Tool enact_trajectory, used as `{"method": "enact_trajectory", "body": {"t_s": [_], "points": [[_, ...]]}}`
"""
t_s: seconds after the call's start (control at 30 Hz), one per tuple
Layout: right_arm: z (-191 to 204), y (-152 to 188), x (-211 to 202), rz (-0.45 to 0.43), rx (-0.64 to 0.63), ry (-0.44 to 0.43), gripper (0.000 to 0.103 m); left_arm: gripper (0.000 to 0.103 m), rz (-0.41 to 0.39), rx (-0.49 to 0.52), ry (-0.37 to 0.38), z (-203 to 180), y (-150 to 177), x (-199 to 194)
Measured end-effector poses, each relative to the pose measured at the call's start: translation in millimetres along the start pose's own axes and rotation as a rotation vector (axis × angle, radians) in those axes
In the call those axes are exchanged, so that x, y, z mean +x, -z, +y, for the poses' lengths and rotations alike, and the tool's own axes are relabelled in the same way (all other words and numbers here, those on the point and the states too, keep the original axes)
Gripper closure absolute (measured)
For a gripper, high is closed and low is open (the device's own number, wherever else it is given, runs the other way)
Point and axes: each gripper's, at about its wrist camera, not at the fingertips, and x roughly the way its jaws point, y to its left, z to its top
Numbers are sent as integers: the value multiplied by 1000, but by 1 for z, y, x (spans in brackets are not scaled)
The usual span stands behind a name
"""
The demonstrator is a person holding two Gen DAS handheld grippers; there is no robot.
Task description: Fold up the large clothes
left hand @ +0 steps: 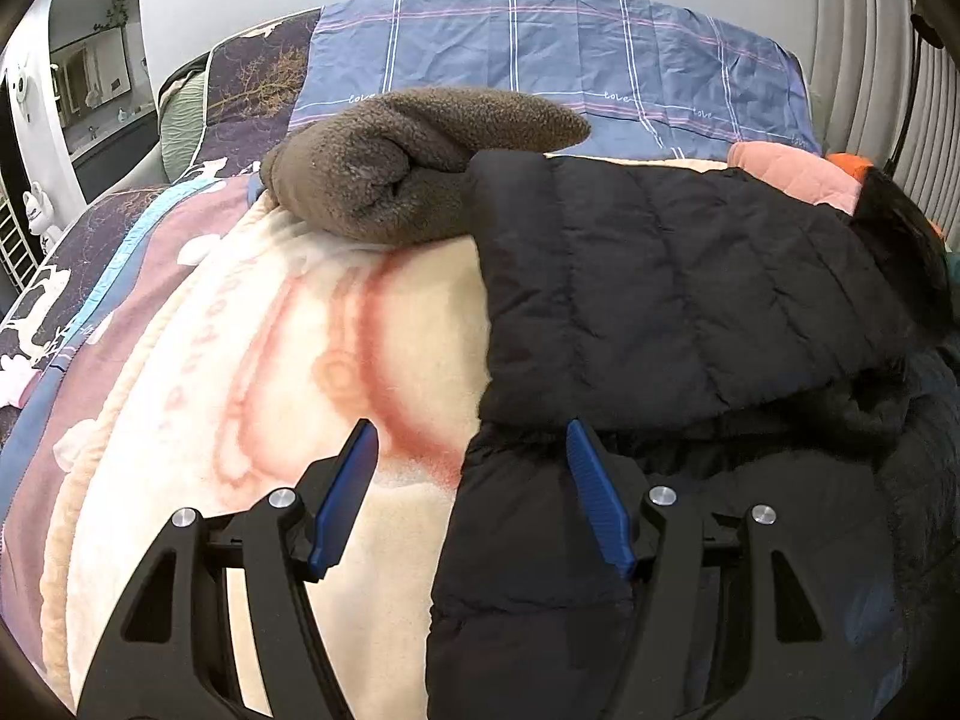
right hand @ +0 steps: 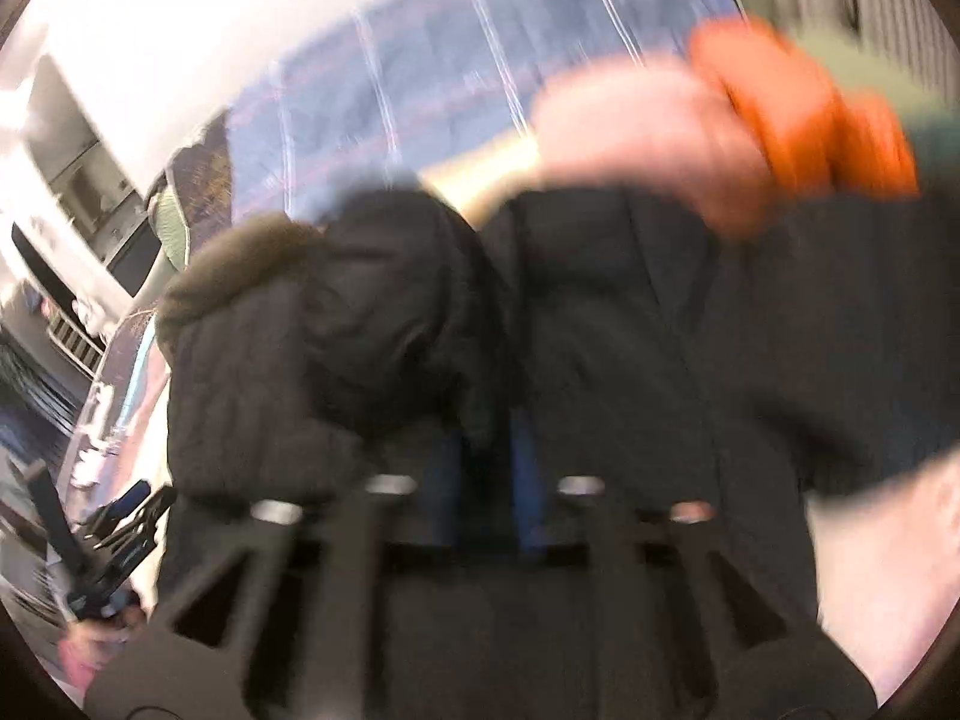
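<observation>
A black quilted jacket (left hand: 660, 288) lies on the right half of the bed, one part folded over the rest. My left gripper (left hand: 469, 429) hangs open just above its left edge: the right finger is over black fabric, the left finger over the cream blanket (left hand: 270, 360). The right wrist view is badly blurred. There the black jacket (right hand: 630, 330) fills the middle, and a ridge of its fabric sits between the close blue pads (right hand: 444, 480) of my right gripper (right hand: 483, 450).
A rolled brown fleece garment (left hand: 420, 162) lies behind the jacket. Pink cloth (left hand: 780, 168) and orange cloth (left hand: 846, 165) sit at the far right. A blue plaid sheet (left hand: 540, 48) covers the head of the bed. Beyond the bed's left edge are shelves and a doorway.
</observation>
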Motion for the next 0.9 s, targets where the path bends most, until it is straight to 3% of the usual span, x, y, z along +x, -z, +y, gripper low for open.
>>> {"method": "enact_trajectory", "body": {"t_s": [0.03, 0.1, 0.17, 0.23, 0.37, 0.4, 0.47, 0.53, 0.6, 0.7, 0.77, 0.9], "points": [[-10, 5, 3, 28, 39, -10, 49, 37, 2, 0, -4, 0, 0, 1], [-21, 13, 0, 29, 72, -20, 49, 37, 4, -2, -2, 0, 0, 0], [-21, 13, -7, -13, 60, -31, 49, 37, -1, 0, -5, 0, -1, -3], [-14, 7, -15, -72, 26, -25, 38, 37, -15, 1, -7, 0, -4, -8], [-2, -1, -22, -135, 7, 64, 37, 37, -56, 0, 8, -6, -12, -20], [-1, -1, -25, -174, 24, 92, 42, 38, -63, 0, 17, -8, -14, -23], [3, 0, -26, -219, 4, 89, 60, 48, -73, 6, 52, -17, -21, -26], [14, 2, -12, -152, -91, 12, 89, 52, -65, 13, 95, -30, -30, -23], [17, 4, 13, -45, -135, 8, 92, 53, -40, 20, 152, -47, -38, -13], [-6, 14, 67, 102, -52, 81, 96, 53, 33, 32, 185, -67, -37, 17], [-16, 19, 72, 82, -28, 48, 97, 53, 86, 74, 123, -80, -21, 50], [-25, 20, 41, 53, -21, 0, 96, 52, 46, 86, 116, -84, -5, 59]]}}
